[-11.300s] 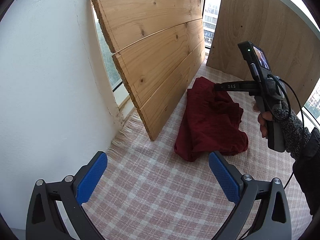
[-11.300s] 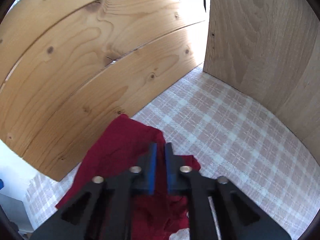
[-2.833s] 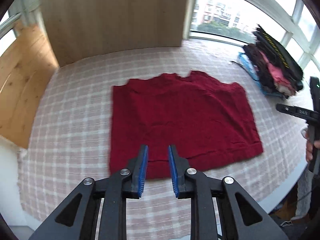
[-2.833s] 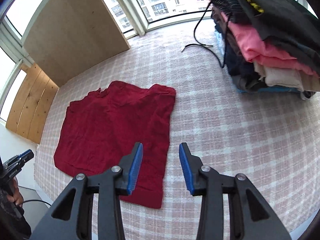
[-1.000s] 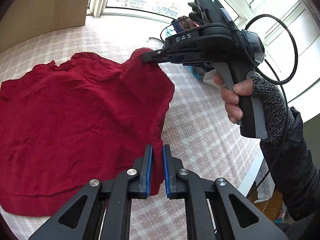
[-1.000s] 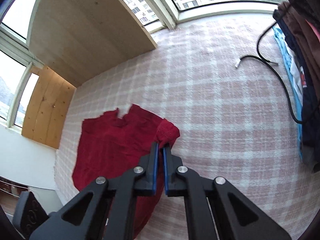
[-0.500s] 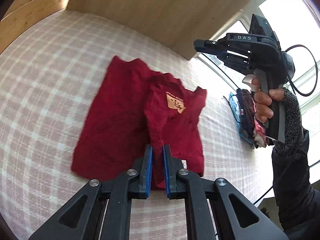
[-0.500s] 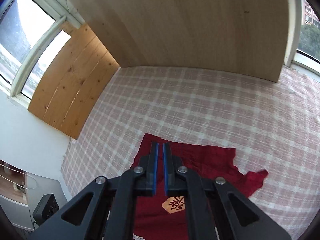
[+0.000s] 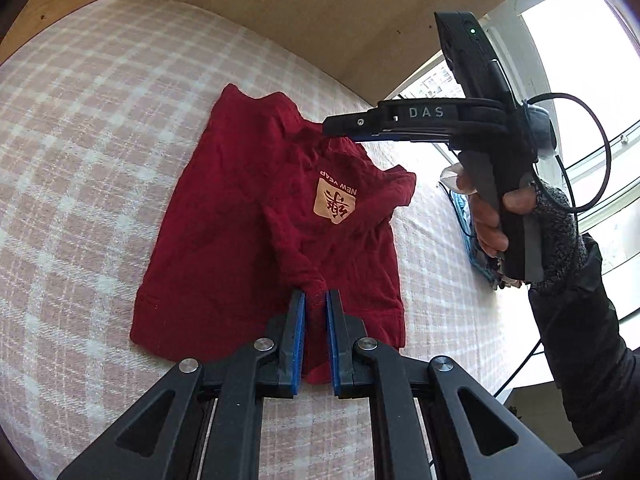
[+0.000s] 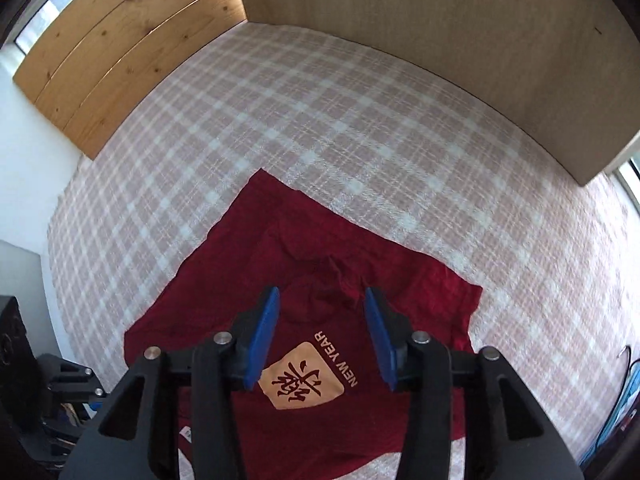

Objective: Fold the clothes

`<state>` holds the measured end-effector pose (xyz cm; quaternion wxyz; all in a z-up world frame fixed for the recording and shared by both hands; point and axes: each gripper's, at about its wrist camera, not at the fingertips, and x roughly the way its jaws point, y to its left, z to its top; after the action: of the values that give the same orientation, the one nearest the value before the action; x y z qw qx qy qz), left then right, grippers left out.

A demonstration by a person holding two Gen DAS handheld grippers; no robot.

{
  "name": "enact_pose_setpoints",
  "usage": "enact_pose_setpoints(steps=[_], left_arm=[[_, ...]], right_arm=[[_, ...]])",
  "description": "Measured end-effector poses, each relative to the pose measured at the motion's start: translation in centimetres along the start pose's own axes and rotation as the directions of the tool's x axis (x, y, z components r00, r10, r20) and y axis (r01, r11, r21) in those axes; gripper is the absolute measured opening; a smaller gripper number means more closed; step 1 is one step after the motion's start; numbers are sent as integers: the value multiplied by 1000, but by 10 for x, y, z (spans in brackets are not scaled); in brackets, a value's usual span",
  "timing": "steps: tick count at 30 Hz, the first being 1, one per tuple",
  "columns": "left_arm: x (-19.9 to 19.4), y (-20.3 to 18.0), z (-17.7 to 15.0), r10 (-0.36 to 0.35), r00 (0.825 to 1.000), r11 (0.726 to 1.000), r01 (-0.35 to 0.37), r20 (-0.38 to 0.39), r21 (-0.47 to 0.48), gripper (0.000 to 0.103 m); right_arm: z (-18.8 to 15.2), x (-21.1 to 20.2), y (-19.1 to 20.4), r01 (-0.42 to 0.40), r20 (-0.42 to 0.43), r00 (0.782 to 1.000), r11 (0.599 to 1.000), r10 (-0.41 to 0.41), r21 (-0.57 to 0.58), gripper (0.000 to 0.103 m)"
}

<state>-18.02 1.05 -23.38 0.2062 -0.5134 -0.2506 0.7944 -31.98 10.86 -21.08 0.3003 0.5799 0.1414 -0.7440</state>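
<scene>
A red shirt (image 9: 256,216) is spread, folded over itself, on a pink checked cloth (image 9: 80,128), its tan printed patch (image 10: 302,380) turned upward. A bunched fold of its near hem is pinched between the narrowed jaws of the left gripper (image 9: 315,300). The right gripper (image 10: 322,300) is held above the shirt's far part with jaws wide apart, nothing between them.

The shirt (image 9: 256,216) lies folded on the counter (image 9: 80,128), its print (image 9: 335,202) on top. The left claw (image 9: 315,300) grips a fold at the near hem; the right claw (image 10: 322,316) hangs spread above the far end. Boards (image 10: 460,40) stand behind.
</scene>
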Motion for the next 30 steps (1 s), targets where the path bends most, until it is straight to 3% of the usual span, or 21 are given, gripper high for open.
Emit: enact_pose_setpoints(steps=[4, 5, 6, 7, 12, 16, 19, 24, 30], left_arm=[[0, 1, 1, 6, 1000, 1000, -6, 3, 1, 10], [0, 2, 0, 6, 1000, 1000, -6, 3, -4, 10], [1, 3, 0, 5, 1000, 1000, -5, 2, -9, 10], [2, 4, -1, 7, 1000, 1000, -7, 2, -13, 10], [-1, 11, -3, 12, 1000, 999, -11, 4, -36, 10], [-12, 16, -5, 9, 1000, 998, -8, 21, -56, 10], [-24, 21, -6, 13, 999, 998, -10, 42, -68, 11], [-28, 44, -5, 42, 998, 991, -36, 45, -126, 11], [-21, 65, -7, 53, 998, 983, -50, 15, -174, 13]], right_arm=[[1, 18, 2, 24, -6, 1000, 998, -25, -58, 44], [1, 21, 0, -3, -12, 1000, 998, 2, -57, 44], [0, 23, -1, -20, -18, 1000, 999, 20, -50, 31], [0, 25, -2, -37, -28, 999, 998, 36, -44, 3], [3, 14, -11, -105, -14, 994, 994, 105, -9, 4], [18, -18, -20, -201, 99, 976, 977, 194, 73, 4], [38, -31, -4, -244, 147, 961, 968, 234, 59, 4], [64, 3, 37, -208, 82, 975, 978, 208, -4, 4], [73, 53, 48, -106, -18, 994, 994, 105, -35, 6]])
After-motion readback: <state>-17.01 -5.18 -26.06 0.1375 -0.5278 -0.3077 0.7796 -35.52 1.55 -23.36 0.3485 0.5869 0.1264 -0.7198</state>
